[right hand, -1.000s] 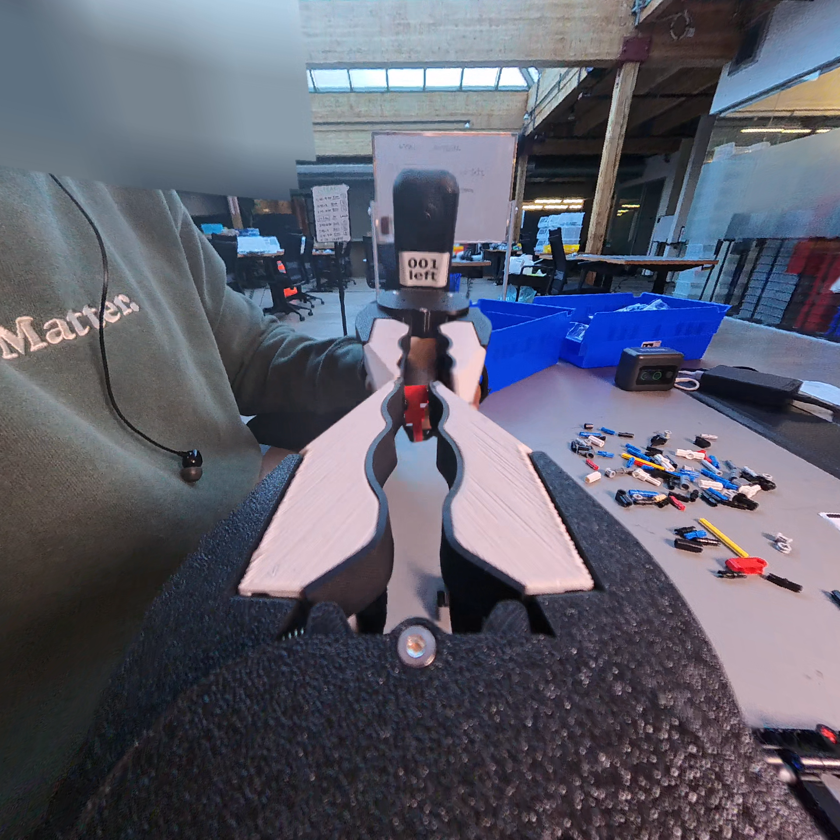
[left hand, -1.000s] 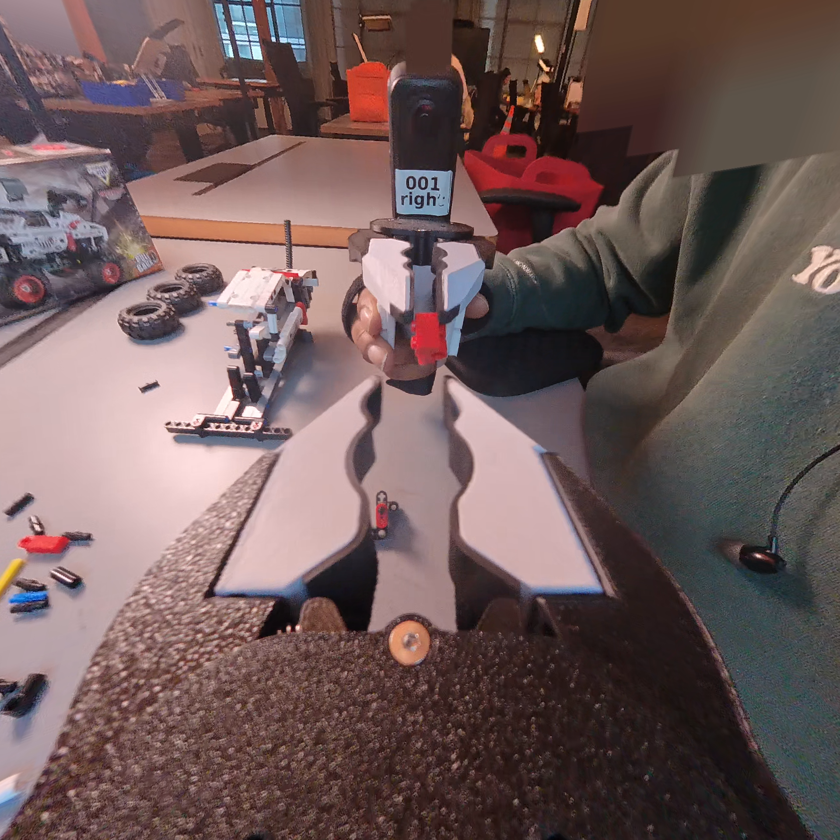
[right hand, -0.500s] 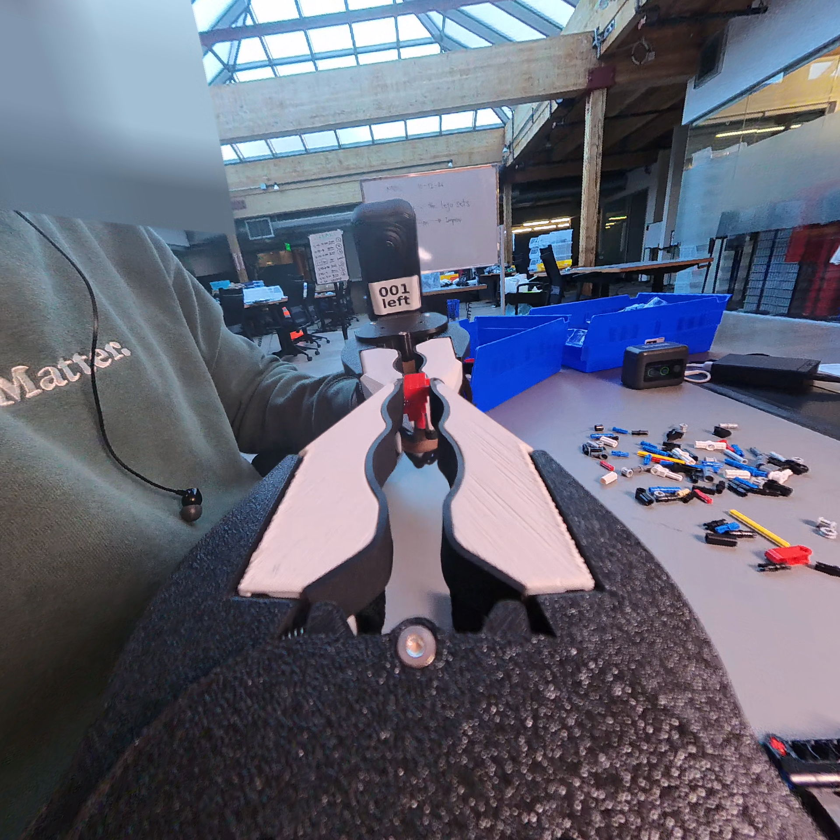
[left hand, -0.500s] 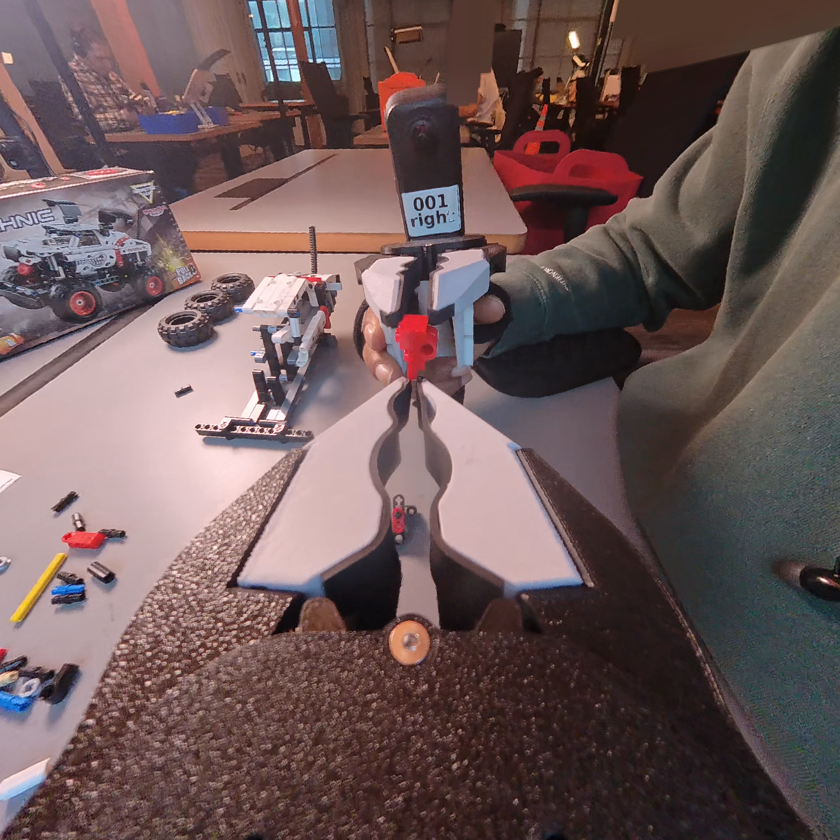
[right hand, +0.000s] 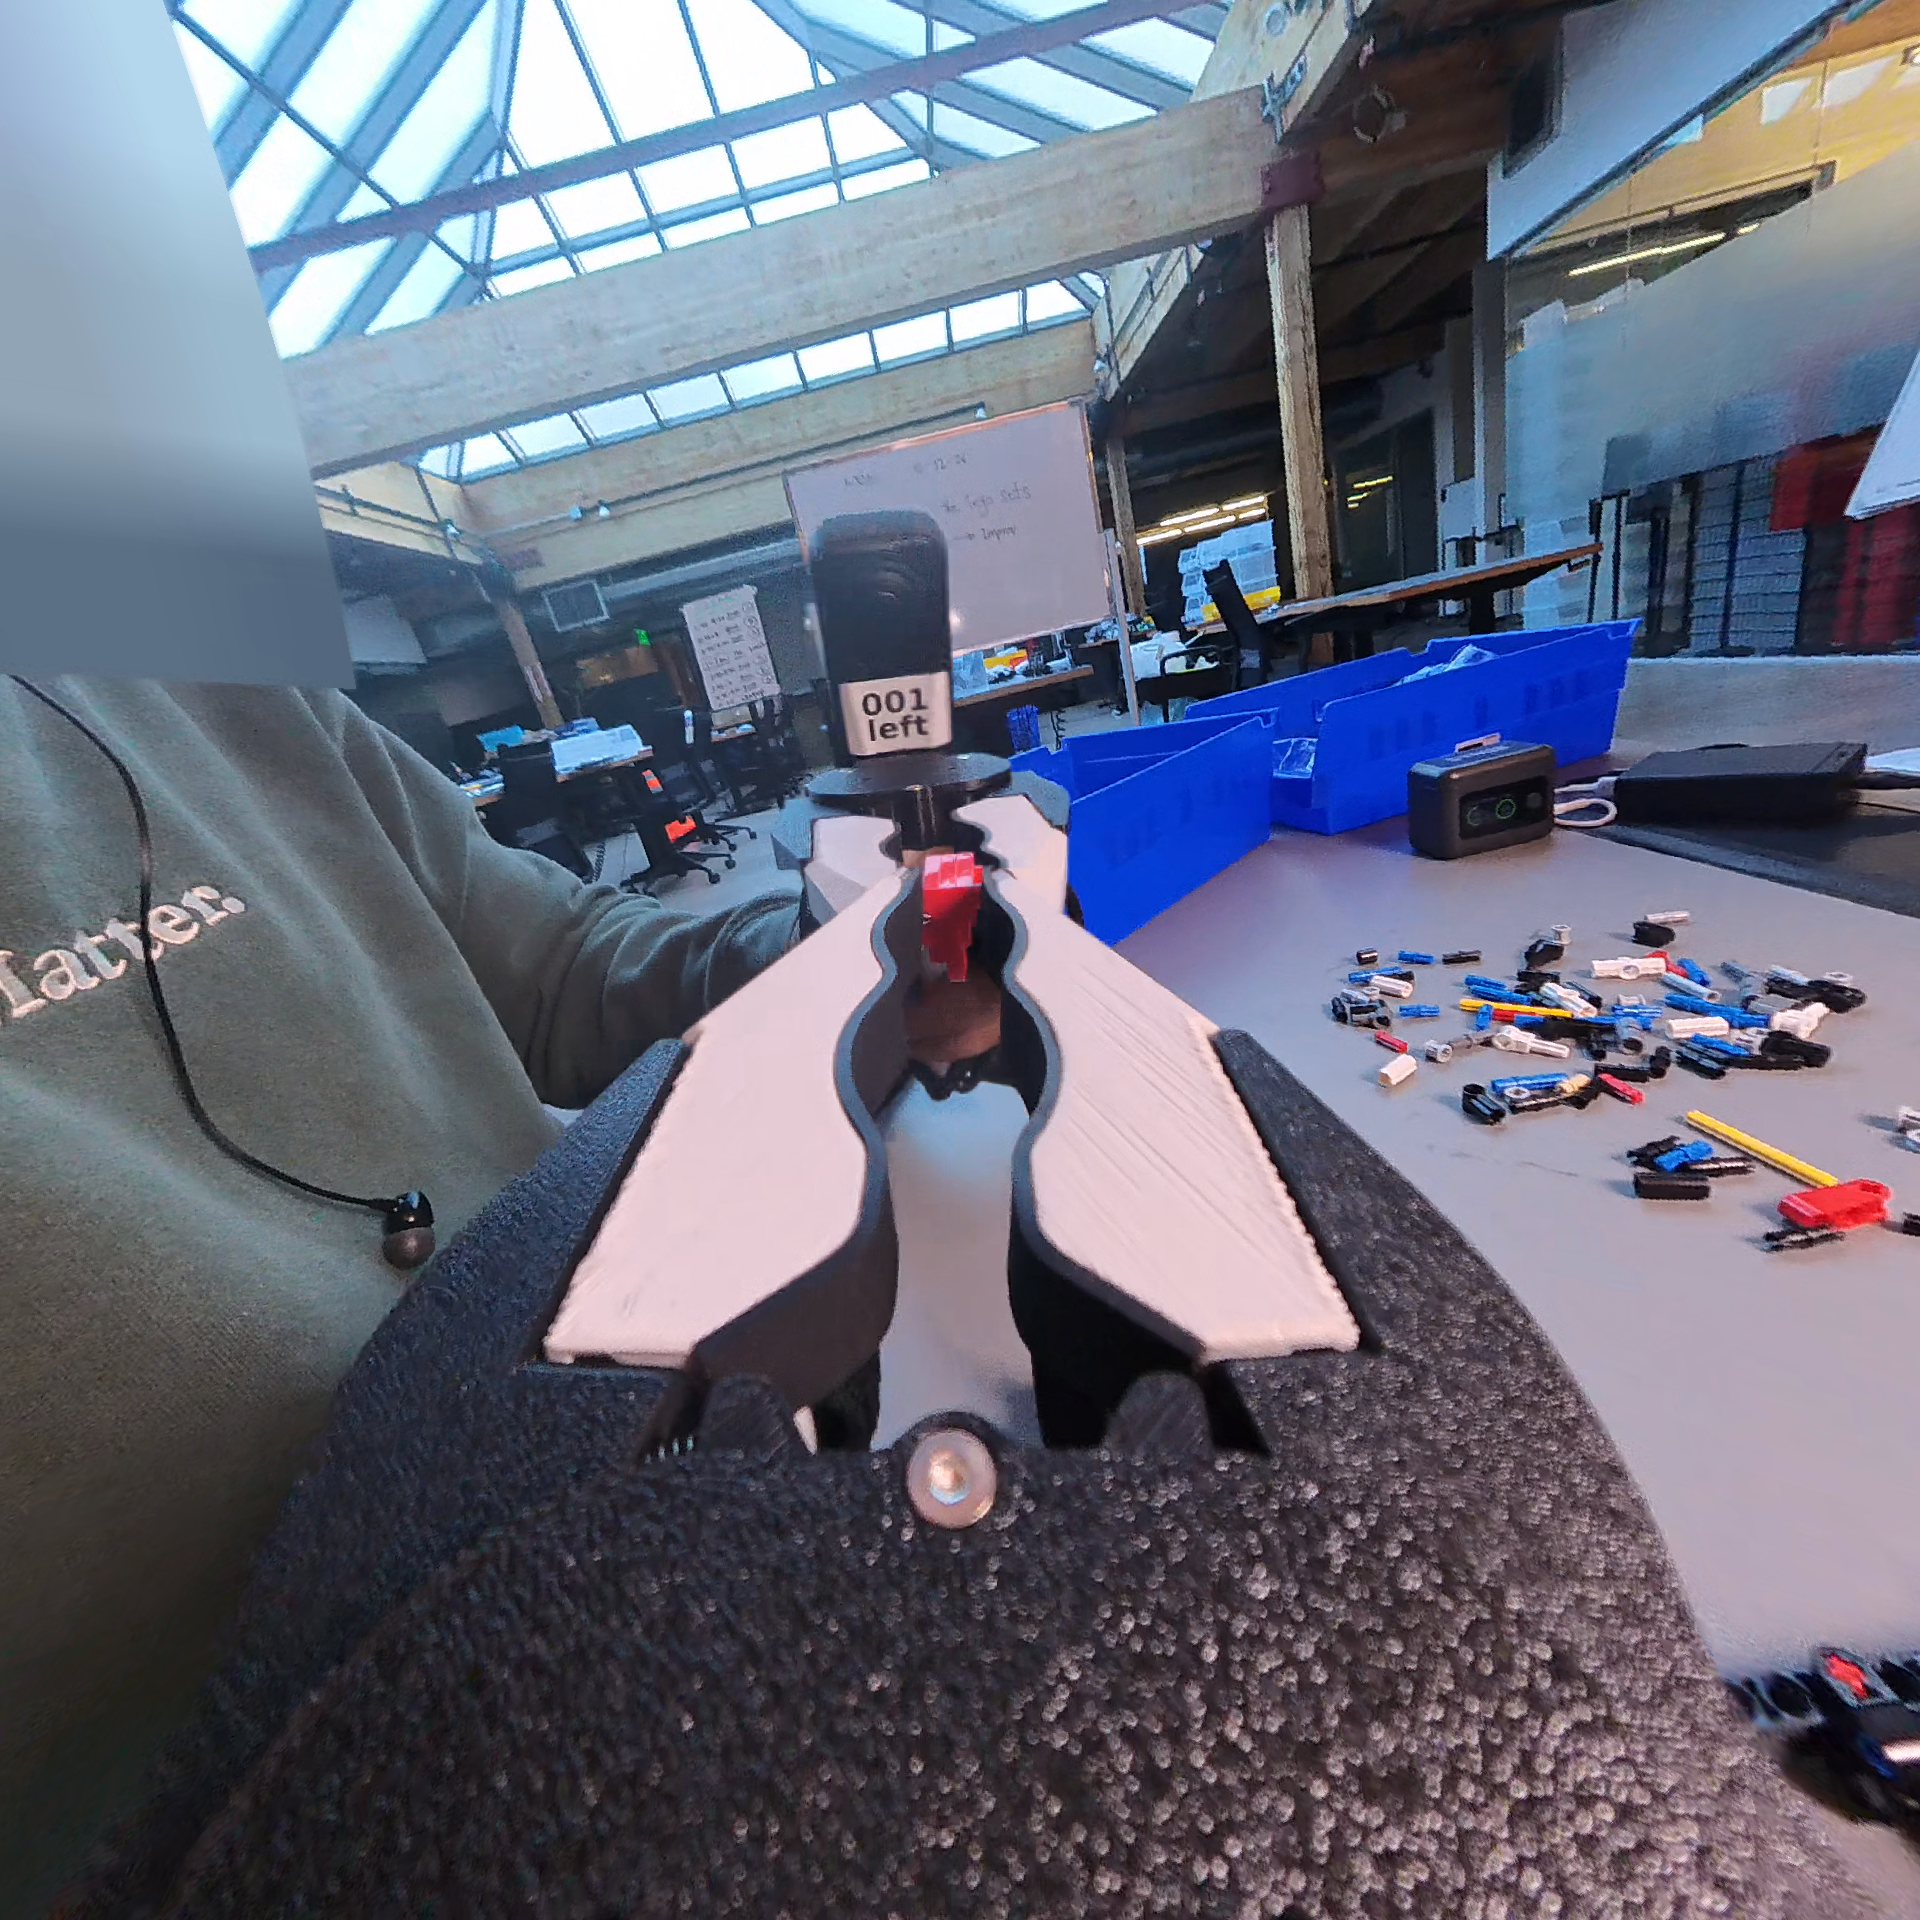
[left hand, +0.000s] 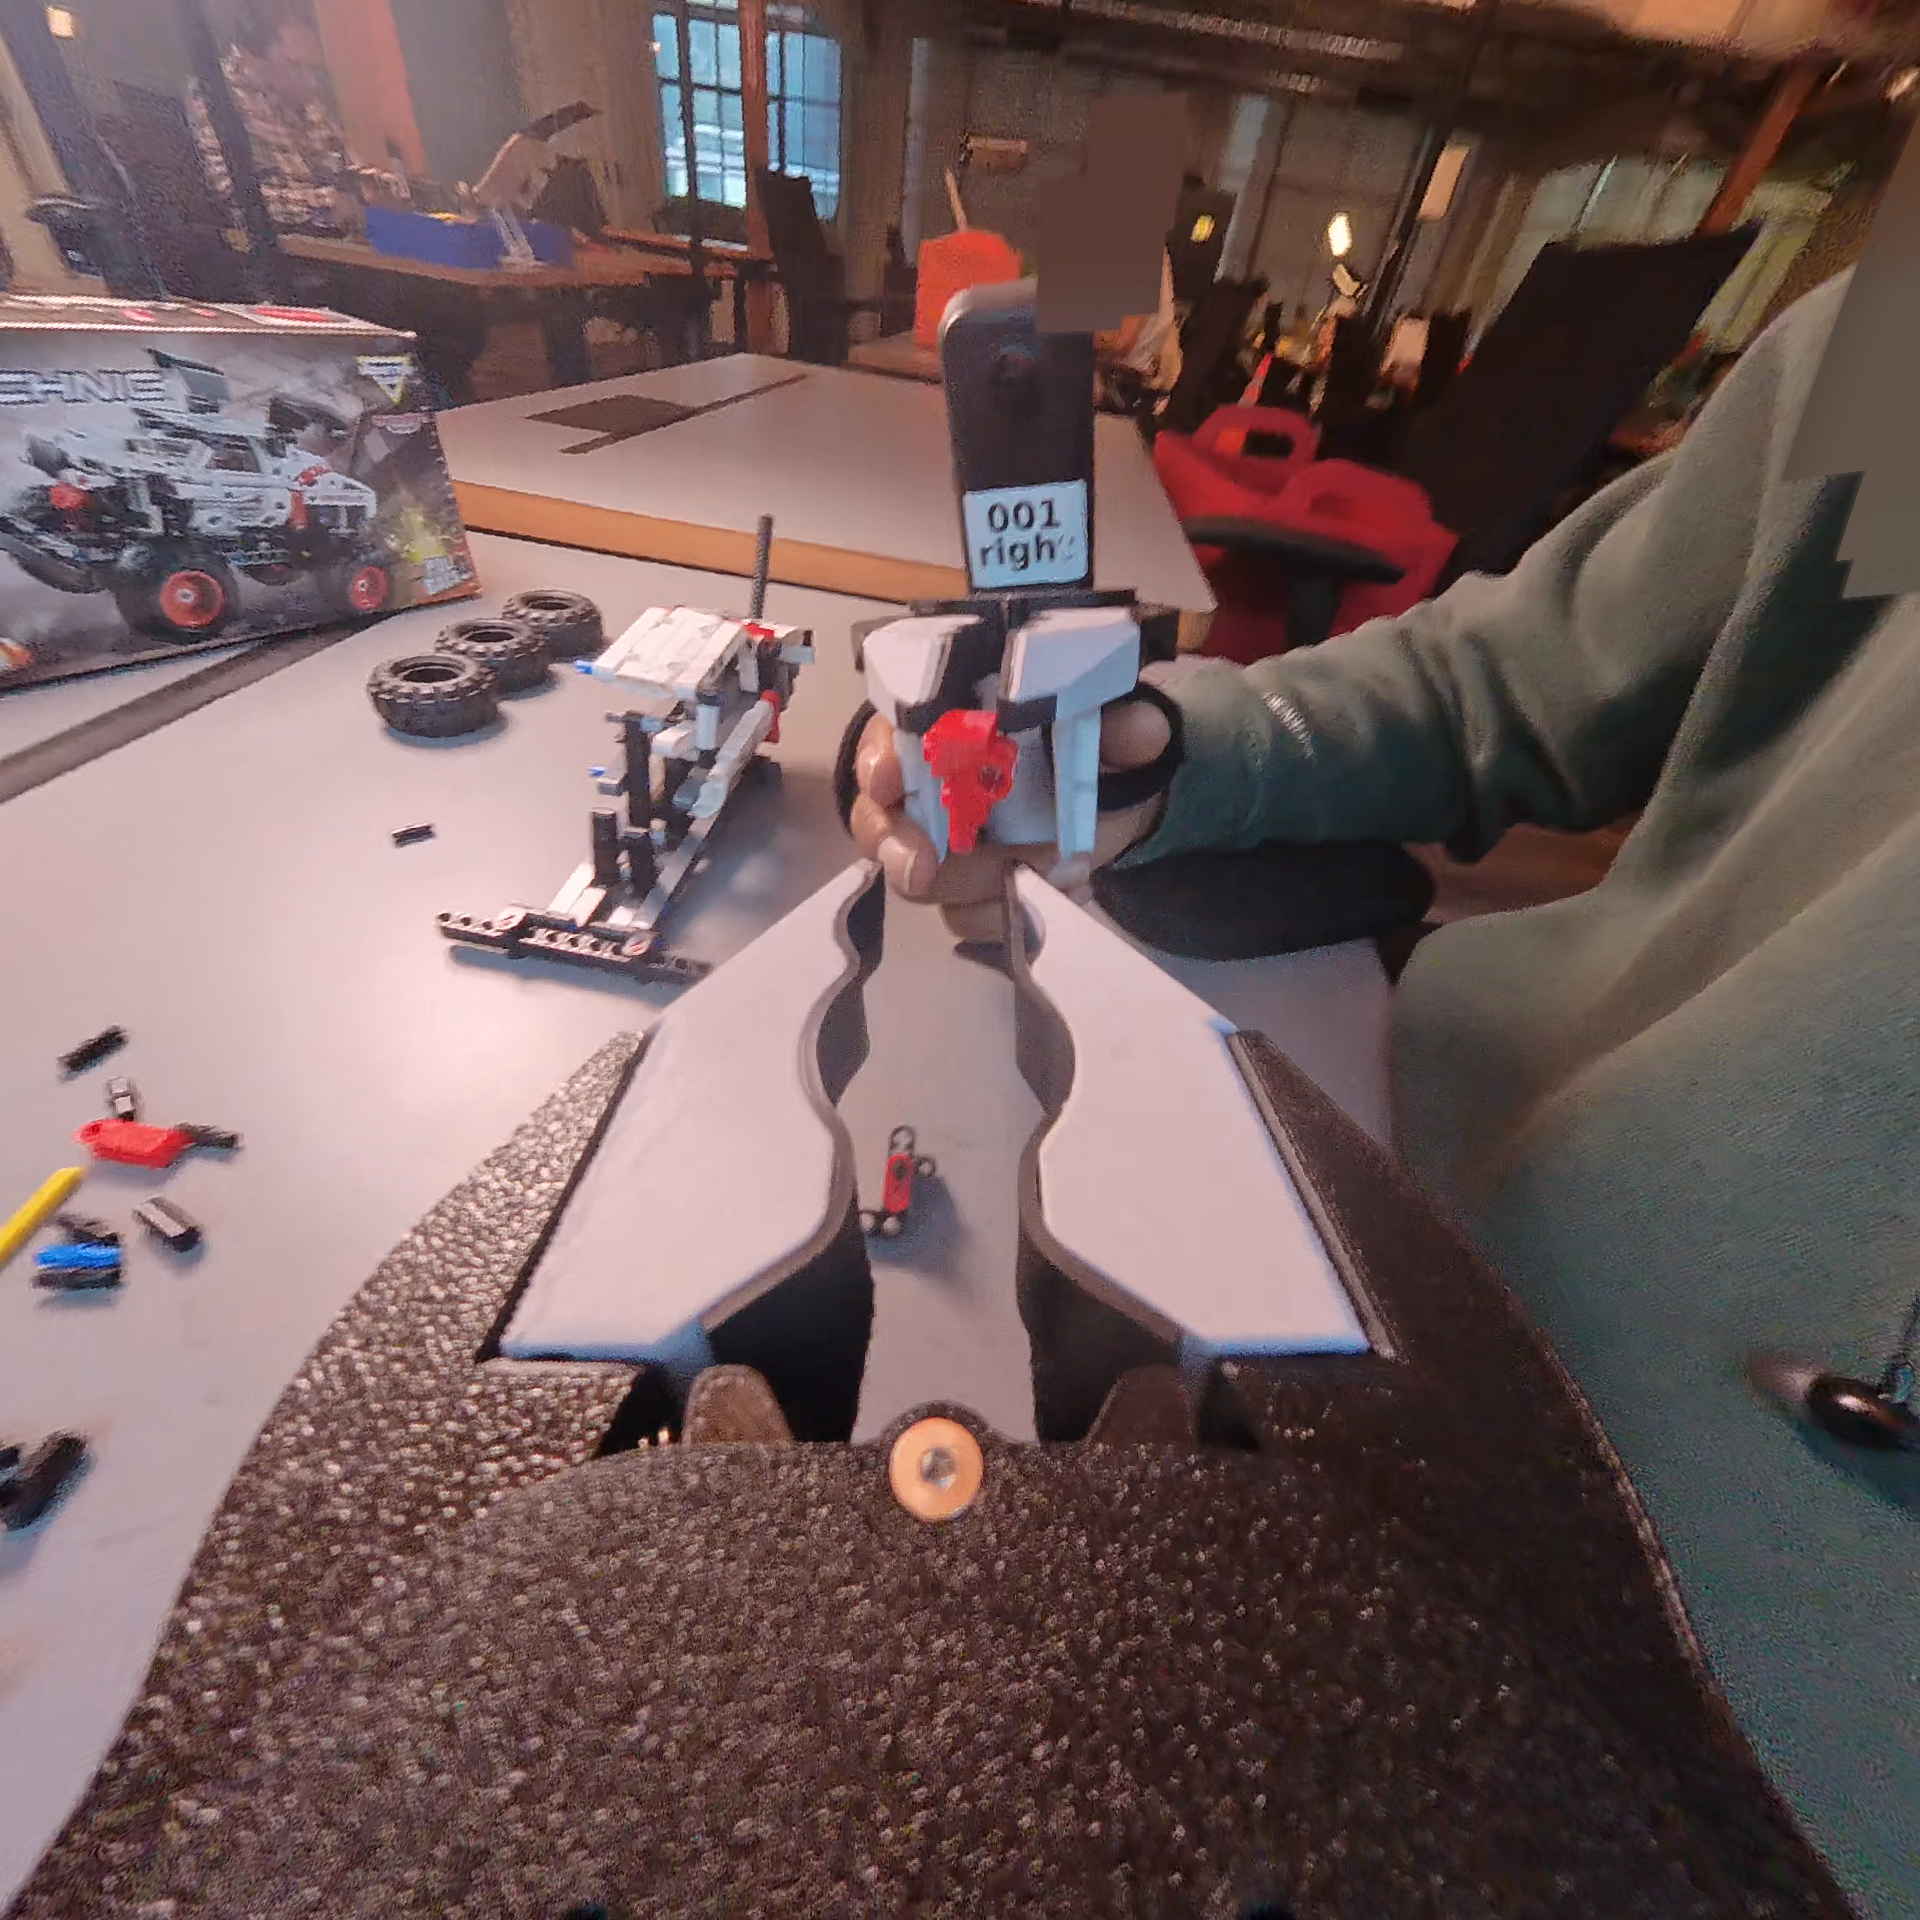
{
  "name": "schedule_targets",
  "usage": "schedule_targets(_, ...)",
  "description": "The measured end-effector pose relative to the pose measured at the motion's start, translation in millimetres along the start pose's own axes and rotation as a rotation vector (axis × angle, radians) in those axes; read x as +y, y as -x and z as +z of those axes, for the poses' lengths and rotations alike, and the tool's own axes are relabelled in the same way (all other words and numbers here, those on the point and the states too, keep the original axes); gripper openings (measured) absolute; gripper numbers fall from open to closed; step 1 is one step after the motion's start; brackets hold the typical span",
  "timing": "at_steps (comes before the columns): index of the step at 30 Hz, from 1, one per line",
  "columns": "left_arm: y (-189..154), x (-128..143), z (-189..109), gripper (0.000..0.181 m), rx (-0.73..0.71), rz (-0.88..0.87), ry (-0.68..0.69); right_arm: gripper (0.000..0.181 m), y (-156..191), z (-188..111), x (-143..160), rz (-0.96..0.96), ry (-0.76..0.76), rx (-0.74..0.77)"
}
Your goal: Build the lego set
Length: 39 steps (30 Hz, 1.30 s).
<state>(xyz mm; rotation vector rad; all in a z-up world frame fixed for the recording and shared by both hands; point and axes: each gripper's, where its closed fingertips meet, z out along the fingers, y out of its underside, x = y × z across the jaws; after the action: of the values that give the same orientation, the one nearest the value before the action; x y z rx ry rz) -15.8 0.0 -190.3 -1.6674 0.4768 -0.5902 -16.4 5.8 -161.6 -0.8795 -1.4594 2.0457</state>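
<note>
The two grippers face each other above the grey surface, in front of a person in a green sweatshirt. The right gripper has its jaws pinching a red lego piece near their tips; in the left wrist view the same red piece sits between those white fingers, with a hand wrapped round the grip behind.

The left gripper has its jaws spread with a clear gap between the tips, holding nothing, and the tips point at the red piece from just below it. Through that gap a small red-and-black connector lies on the surface.

The half-built white and black truck chassis stands on the surface to the left of the red piece. Three black tyres sit in a row left of the chassis, and the set's box stands beyond them. Loose small pieces lie nearer the camera than the chassis; in the right wrist view this scatter of blue, black and white pieces spreads out before blue bins.
</note>
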Motion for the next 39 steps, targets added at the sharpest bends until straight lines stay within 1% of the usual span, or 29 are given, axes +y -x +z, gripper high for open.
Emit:
schedule_targets(1,-4,-4,1,0.019,0.034,-0.031,-0.026,0.011,1,1,1,0.000,0.003,-0.005)
schedule_targets(2,-9,-7,2,0.011,0.068,-0.046,-0.045,0.011,2,3,2,-0.002,0.003,-0.008)
schedule_targets(3,-11,-8,4,0.007,0.074,-0.050,-0.046,0.010,4,3,2,0.007,-0.007,-0.018)
schedule_targets(5,-11,-7,4,0.006,0.056,-0.022,-0.034,0.010,4,3,3,0.014,-0.002,-0.021)
schedule_targets(7,-8,-5,2,0.005,0.022,0.026,0.001,0.010,1,2,7,-0.003,0.036,-0.008)
schedule_targets(8,-4,-1,1,0.006,-0.011,0.062,0.033,0.009,-3,2,11,-0.018,0.073,0.013)
schedule_targets(10,10,12,-2,0.006,-0.121,0.189,0.134,0.006,-17,-2,25,-0.061,0.184,0.089)
schedule_targets(11,19,18,-5,0.006,-0.190,0.267,0.189,0.010,-26,-4,32,-0.077,0.243,0.142)
schedule_targets(12,28,24,-9,0.006,-0.254,0.342,0.242,0.020,-33,-5,40,-0.069,0.301,0.183)
schedule_targets(14,41,36,-12,0.006,-0.357,0.487,0.352,0.036,-36,-2,54,0.012,0.388,0.216)
schedule_targets(16,46,48,-10,0.006,-0.414,0.625,0.451,0.041,-39,4,63,0.073,0.422,0.252)
schedule_targets(18,46,55,-5,0.006,-0.438,0.726,0.503,0.037,-42,7,71,0.105,0.449,0.278)
schedule_targets(21,43,58,0,0.006,-0.452,0.825,0.544,0.020,-45,6,76,0.125,0.458,0.295)
schedule_targets(25,37,57,1,0.006,-0.434,0.842,0.524,0.019,-39,4,75,0.078,0.470,0.249)
schedule_targets(26,35,55,2,0.007,-0.412,0.815,0.492,0.019,-37,3,73,0.049,0.467,0.228)
schedule_targets(27,31,53,3,0.008,-0.379,0.751,0.441,0.019,-34,3,70,-0.002,0.458,0.198)
schedule_targets(28,27,49,3,0.011,-0.334,0.649,0.378,0.019,-30,1,65,-0.075,0.442,0.165)
schedule_targets(30,16,35,1,0.021,-0.208,0.378,0.235,0.019,-20,0,50,-0.221,0.372,0.098)
schedule_targets(33,-1,7,-6,0.022,0.047,-0.042,0.016,0.019,-3,2,34,-0.293,0.280,0.031)
schedule_targets(35,-5,-2,-10,0.023,0.178,-0.277,-0.050,0.019,2,5,35,-0.352,0.277,0.020)
schedule_targets(36,-6,-2,-11,0.022,0.231,-0.358,-0.064,0.019,4,6,37,-0.375,0.279,0.016)
schedule_targets(37,-7,-3,-12,0.018,0.268,-0.413,-0.076,0.019,5,7,37,-0.386,0.277,0.013)
schedule_targets(39,-11,-3,-11,0.015,0.311,-0.456,-0.095,0.019,7,9,40,-0.384,0.286,0.004)
